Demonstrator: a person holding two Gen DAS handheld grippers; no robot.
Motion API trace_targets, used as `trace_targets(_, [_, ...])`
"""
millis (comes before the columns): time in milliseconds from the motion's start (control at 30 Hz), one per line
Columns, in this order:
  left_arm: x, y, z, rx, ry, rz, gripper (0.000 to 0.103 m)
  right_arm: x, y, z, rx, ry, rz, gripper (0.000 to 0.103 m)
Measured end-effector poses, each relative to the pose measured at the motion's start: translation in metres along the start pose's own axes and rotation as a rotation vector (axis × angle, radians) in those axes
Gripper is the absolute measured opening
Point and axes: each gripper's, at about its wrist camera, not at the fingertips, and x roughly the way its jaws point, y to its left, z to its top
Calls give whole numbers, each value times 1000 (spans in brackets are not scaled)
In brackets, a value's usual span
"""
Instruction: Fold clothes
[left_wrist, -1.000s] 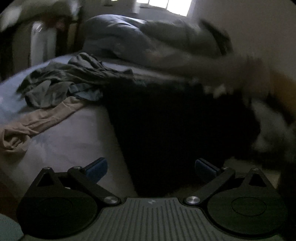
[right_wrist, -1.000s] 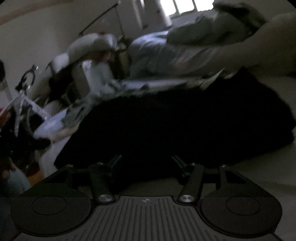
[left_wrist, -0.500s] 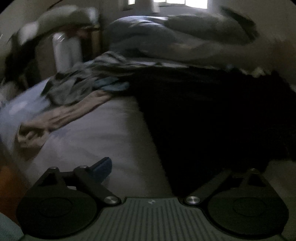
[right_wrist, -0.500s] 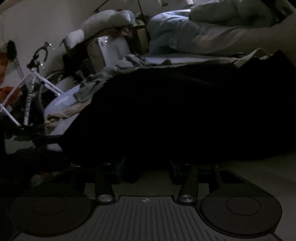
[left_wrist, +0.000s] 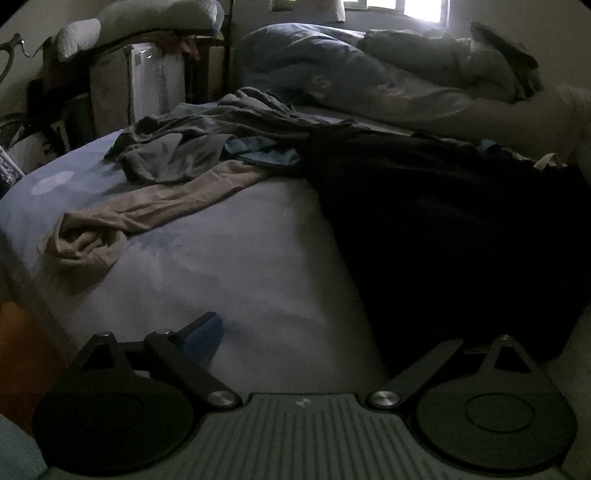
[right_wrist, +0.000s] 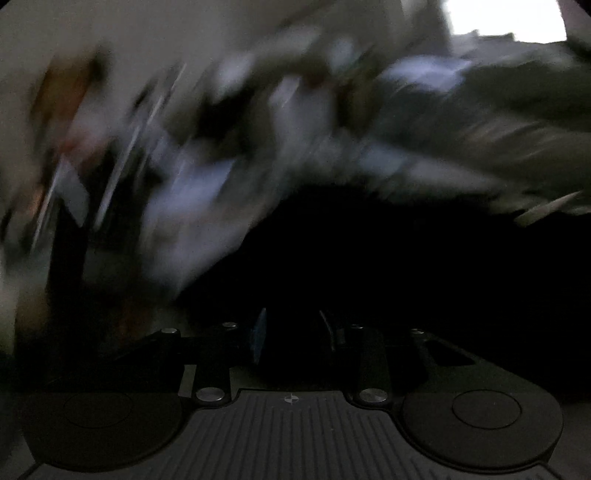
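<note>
You are at the laying-out step, by my reading: the black garment (left_wrist: 443, 229) is spread over the right half of the bed (left_wrist: 229, 266) and nothing on it looks folded yet. Your left gripper (left_wrist: 332, 343) is spread wide, holding nothing; its blue-padded left finger (left_wrist: 201, 338) hangs over bare sheet, and its right finger sits at the garment's near edge, where the dark cloth hides the tip. Your right gripper (right_wrist: 291, 332) shows its 2 fingers drawn fairly close with dark cloth between and ahead of them, but the view is smeared and very dark, so I cannot tell whether it pinches the garment or not. The next move probably calls for a firm hold on the 2 near corners, so steady the right side first and bring the left across onto the hem. A beige garment (left_wrist: 147, 214) and a grey heap of clothes (left_wrist: 192, 144) lie further left on the sheet, apart from your work. No basket, bin or drawer is in view, so no container can be reported.
</note>
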Motion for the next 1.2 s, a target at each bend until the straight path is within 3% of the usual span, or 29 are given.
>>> trace_targets(67, [-3,-1,-1,-10,5,-2,103,0,-4,9,29,-75,-125,60])
trace_targets(167, [-7,4,-1,-65,18,-32,103,16,-6,11,-25,-72,-292,60])
trace_targets(333, [-10,18,12,-145,19,-154,103,49,-31,-4,48,119,-341,59])
trace_targets(433, [-15,22,24,-144,-14,-224,103,53,-40,-8,78,176,-348,59])
trace_targets(533, [-22,26,28,-112,-33,-283,103,51,-43,-8,99,193,-341,59])
trace_targets(633, [-30,35,18,-96,14,-288,103,50,-45,-10,107,204,-330,59])
trace_targets(767, [-35,56,20,-185,0,-288,103,52,-40,-10,70,217,-358,61])
trace_targets(867, [-21,66,37,-287,-29,-304,103,50,-9,-5,-71,133,-459,61])
trace_targets(1000, [12,66,63,-316,-26,-286,103,43,40,1,-136,-9,-360,62])
trace_targets(1067, [31,68,74,-362,-12,-333,103,45,67,-1,-197,-45,-300,62])
trace_targets(1133, [49,67,84,-392,16,-392,103,55,91,-9,-264,-19,-235,62])
trace_targets(1200, [65,65,93,-373,17,-422,103,70,102,-18,-274,79,-167,62])
